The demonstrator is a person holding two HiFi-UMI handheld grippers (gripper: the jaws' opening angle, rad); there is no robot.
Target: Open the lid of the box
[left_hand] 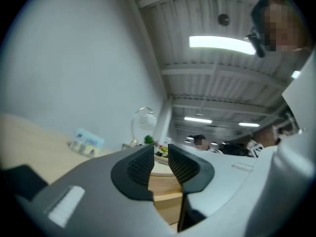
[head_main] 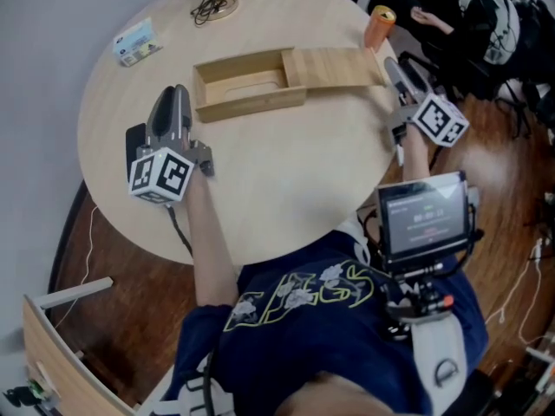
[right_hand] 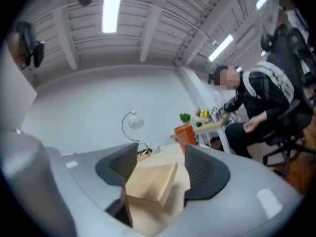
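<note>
One lid [right_hand: 148,181] end sits within open right tool [right_hand: 161,154].

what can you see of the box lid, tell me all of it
The lid is a flat, pale wooden panel, lying level and slid out sideways, one end still at the box's right end. Its outer end sits between the right gripper's jaws, which stand open and do not press on it.

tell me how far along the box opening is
Done: the lid is slid most of the way out of the box, its inside showing. In hand: the right gripper stands open around the lid's end, not clamping it. Remaining: perhaps pulling the lid free; the left gripper sits open, empty.
</note>
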